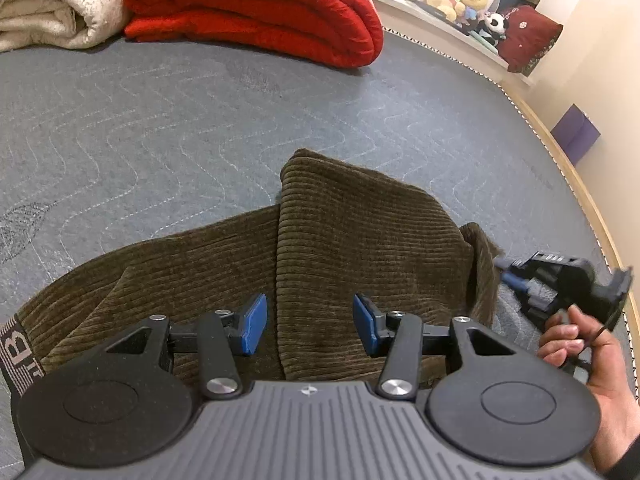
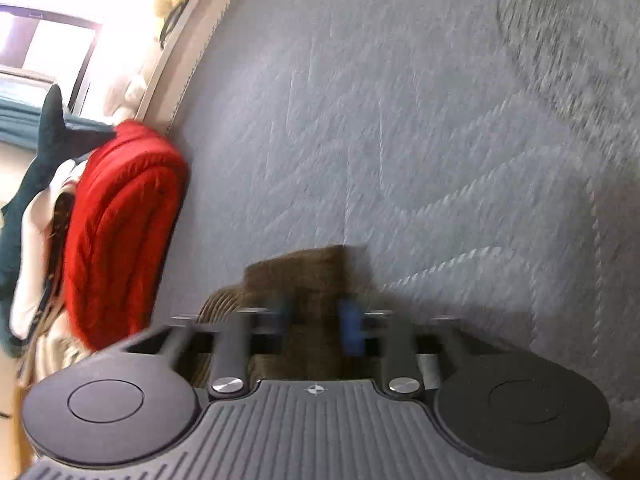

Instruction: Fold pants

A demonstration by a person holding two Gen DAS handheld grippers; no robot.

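Brown corduroy pants [image 1: 340, 240] lie on the grey quilted mattress [image 1: 160, 120], one part folded over another, the waistband [image 1: 16, 344] at the lower left. My left gripper [image 1: 310, 324] is open, just above the fold edge, holding nothing. My right gripper [image 1: 508, 274] appears in the left wrist view at the right end of the pants, a hand behind it. In the blurred right wrist view, the right gripper [image 2: 316, 320] has its blue pads close together with brown pants fabric [image 2: 308, 280] between them; it seems shut on the fabric.
A folded red blanket [image 1: 256, 8] and a cream blanket [image 1: 52, 8] lie at the far side of the mattress. The wooden bed edge [image 1: 568, 168] curves on the right, with a ledge of plush toys [image 1: 460, 0] and a purple box [image 1: 576, 134] beyond.
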